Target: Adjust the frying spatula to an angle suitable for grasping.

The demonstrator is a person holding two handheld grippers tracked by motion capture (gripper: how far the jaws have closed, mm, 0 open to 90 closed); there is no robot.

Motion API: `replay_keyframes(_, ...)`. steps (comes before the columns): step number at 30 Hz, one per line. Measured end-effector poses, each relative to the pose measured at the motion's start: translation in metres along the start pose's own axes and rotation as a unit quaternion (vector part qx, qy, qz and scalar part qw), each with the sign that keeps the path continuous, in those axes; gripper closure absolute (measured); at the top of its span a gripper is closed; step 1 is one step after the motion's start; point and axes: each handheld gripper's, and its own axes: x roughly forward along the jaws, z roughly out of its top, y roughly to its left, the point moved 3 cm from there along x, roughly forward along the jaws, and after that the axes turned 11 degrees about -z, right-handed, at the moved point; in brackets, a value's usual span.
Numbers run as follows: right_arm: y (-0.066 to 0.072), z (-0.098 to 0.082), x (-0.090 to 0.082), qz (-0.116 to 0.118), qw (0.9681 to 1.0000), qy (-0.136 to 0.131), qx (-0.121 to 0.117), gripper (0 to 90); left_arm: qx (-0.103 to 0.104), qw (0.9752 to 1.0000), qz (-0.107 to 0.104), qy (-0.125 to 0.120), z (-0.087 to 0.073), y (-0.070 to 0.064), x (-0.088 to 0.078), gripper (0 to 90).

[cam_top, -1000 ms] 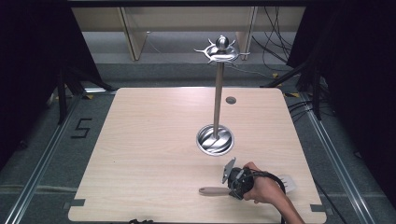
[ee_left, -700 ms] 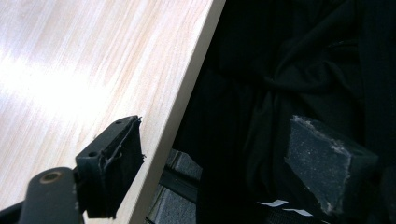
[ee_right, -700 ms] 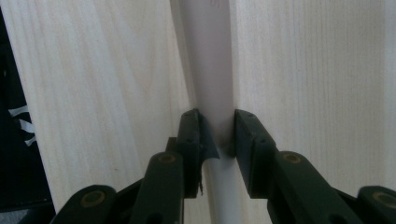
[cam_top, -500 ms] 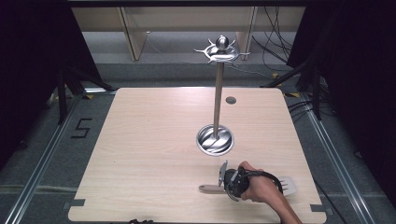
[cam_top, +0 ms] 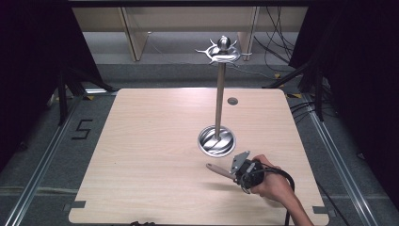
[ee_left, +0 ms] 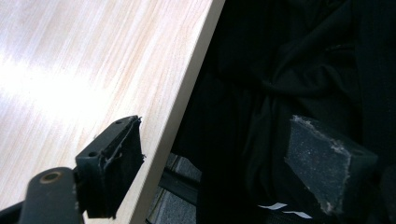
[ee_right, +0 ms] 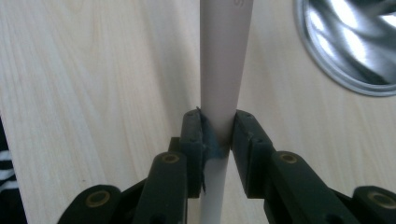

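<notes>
High view: the wooden table (cam_top: 141,155) is bare across its left half. Past the middle stands a metal stand (cam_top: 219,94), its round shiny base (cam_top: 216,140) resting on the tabletop, its thin pole rising upright to a crown of hooks (cam_top: 223,51) at the top. A small dark disc (cam_top: 232,100) lies on the table behind and a little right of the base. In front of the base, near the table's front right, the right gripper (cam_top: 231,172) is held in a hand (cam_top: 275,186) that comes in from the bottom edge; it points left and grips a pale utensil handle (cam_top: 216,169), which sticks out to the left above the tabletop, just in front of the base. In the right gripper view the jaws are closed tight on that handle (ee_right: 219,84), both pads pressing its sides, with the base's rim (ee_right: 345,79) at upper right. In the left gripper view the left gripper (ee_left: 215,163) hangs at the table's edge (ee_left: 187,93), jaws wide apart and holding nothing, dark cloth (ee_left: 289,70) behind them.
</notes>
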Motion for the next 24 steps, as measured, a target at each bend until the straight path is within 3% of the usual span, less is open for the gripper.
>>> replay_keyframes(1,-0.006,-0.002,-0.003,0.000,0.9997,-0.022,0.002,75.5,0.000,1.0000,-0.001,0.002,0.000,0.000,0.000,17.7)
replay_keyframes(4,-0.010,-0.004,-0.008,-0.008,0.9993,-0.036,0.010,75.5,0.000,1.0000,0.001,0.001,0.000,0.000,0.000,17.7)
replay_keyframes(6,-0.012,-0.004,-0.010,-0.010,0.9991,-0.041,0.011,75.5,0.000,1.0000,0.001,0.001,0.000,0.000,0.000,17.7)
replay_keyframes(7,-0.012,-0.005,-0.012,-0.011,0.9988,-0.040,0.025,75.6,0.000,1.0000,0.000,0.001,0.000,0.000,0.000,17.7)
replay_keyframes(9,-0.017,-0.005,-0.015,-0.007,0.9990,-0.042,0.013,75.5,0.001,1.0000,-0.001,0.002,0.000,0.000,0.000,17.7)
replay_keyframes(11,-0.020,-0.007,-0.018,-0.014,0.9974,-0.064,0.030,75.5,0.002,1.0000,-0.002,0.002,0.000,0.000,0.000,17.7)
replay_keyframes(12,-0.020,-0.007,-0.018,-0.014,0.9974,-0.064,0.030,75.5,0.004,1.0000,-0.001,0.002,0.000,0.000,0.000,17.7)
replay_keyframes(13,-0.020,-0.008,-0.020,-0.018,0.9969,-0.060,0.047,75.5,0.003,1.0000,0.001,0.002,0.000,0.000,-0.001,17.7)
replay_keyframes(14,-0.022,-0.008,-0.020,-0.019,0.9966,-0.072,0.035,75.6,0.003,1.0000,0.001,0.002,0.000,0.000,-0.001,17.7)
replay_keyframes(24,-0.032,-0.012,-0.038,-0.038,0.9918,-0.100,0.070,75.7,0.003,1.0000,-0.001,0.001,0.000,0.000,-0.001,17.7)
